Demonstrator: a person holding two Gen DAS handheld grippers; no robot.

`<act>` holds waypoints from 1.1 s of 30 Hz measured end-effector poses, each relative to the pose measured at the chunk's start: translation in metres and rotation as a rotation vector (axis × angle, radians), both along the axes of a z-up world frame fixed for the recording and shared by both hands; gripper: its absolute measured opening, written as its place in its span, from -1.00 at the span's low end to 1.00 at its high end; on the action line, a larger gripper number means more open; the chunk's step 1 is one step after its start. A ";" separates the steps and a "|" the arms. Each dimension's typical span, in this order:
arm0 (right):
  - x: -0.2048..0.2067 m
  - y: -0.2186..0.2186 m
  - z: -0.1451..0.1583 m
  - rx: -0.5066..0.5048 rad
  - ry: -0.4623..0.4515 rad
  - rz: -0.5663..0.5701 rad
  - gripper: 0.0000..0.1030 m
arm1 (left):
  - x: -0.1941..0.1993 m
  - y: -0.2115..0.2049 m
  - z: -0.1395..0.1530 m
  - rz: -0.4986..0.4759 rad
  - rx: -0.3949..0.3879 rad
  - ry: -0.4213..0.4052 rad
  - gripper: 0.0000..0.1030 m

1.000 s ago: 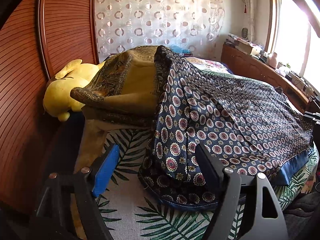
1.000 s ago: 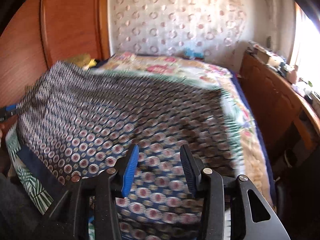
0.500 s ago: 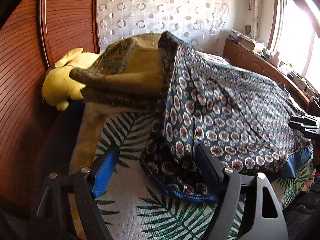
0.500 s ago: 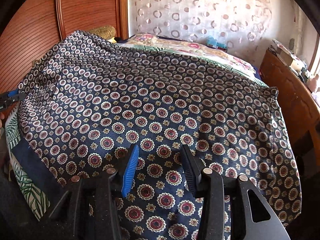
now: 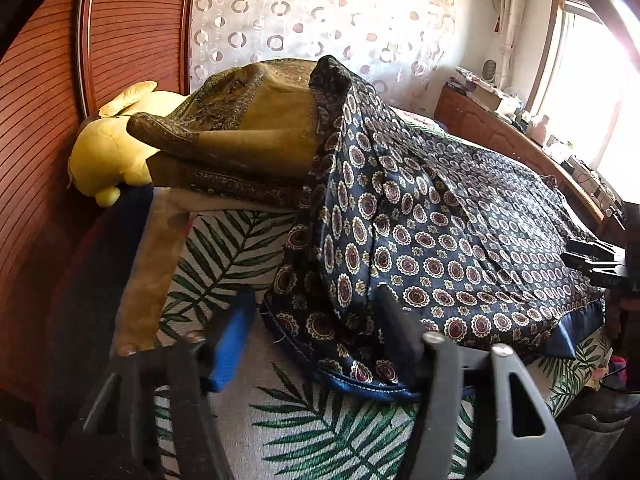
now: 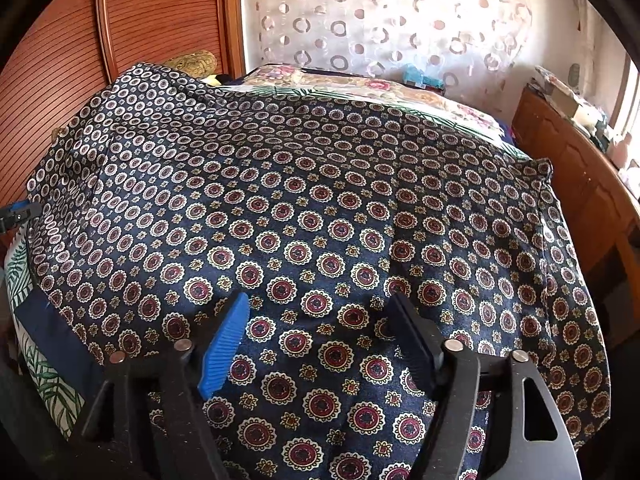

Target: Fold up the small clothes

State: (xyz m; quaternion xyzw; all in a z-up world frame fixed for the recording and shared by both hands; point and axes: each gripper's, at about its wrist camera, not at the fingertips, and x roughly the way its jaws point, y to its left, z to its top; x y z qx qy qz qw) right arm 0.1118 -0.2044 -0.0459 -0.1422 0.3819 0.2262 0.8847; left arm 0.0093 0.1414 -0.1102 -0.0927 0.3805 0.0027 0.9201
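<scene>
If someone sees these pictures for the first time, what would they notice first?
First, the dark blue patterned cloth spread wide over the bed, filling the right wrist view. Next, at its left edge, a folded brown cloth lies beside a yellow plush toy against the wooden headboard. The left gripper, closing, has the blue cloth's near corner between its fingers.

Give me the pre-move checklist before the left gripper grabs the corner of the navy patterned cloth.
1. Navy patterned cloth spread over the bed: ok, though creased.
2. Cloth's near corner between the left gripper fingers: ok; jaws closing, pads not yet pressing.
3. Right gripper free of fabric: ok; jaws opening above the cloth, nothing pinched.
4. Olive paisley cloth clear of the fold: not ok; the navy cloth's far edge lies against it.
5. Yellow plush toy out of the way: ok.
</scene>
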 end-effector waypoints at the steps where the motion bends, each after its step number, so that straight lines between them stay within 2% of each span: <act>1: 0.000 0.000 0.000 -0.002 -0.001 -0.001 0.46 | 0.003 0.000 -0.002 0.003 0.003 0.013 0.05; 13: -0.002 -0.002 0.000 0.002 0.000 -0.001 0.50 | 0.011 0.002 0.000 0.011 -0.025 0.016 0.04; 16: -0.003 -0.001 0.000 0.003 0.000 -0.001 0.51 | 0.013 0.000 -0.001 0.005 -0.014 0.019 -0.30; 17: -0.003 -0.002 0.000 0.003 0.000 -0.001 0.51 | 0.013 -0.001 -0.001 -0.002 -0.016 0.018 -0.59; 18: -0.002 -0.003 0.000 0.002 0.000 0.000 0.51 | 0.013 -0.002 -0.002 -0.013 -0.032 0.017 -0.75; 20: -0.002 -0.003 0.000 0.004 0.001 0.000 0.52 | 0.013 -0.005 -0.001 -0.018 -0.038 0.010 -0.87; 26: -0.003 -0.004 0.000 0.005 0.001 0.000 0.53 | 0.010 -0.019 0.024 -0.052 -0.032 -0.078 -0.89; 33: -0.003 -0.004 0.000 0.006 0.003 0.001 0.53 | 0.036 -0.055 0.064 -0.164 -0.001 -0.170 -0.90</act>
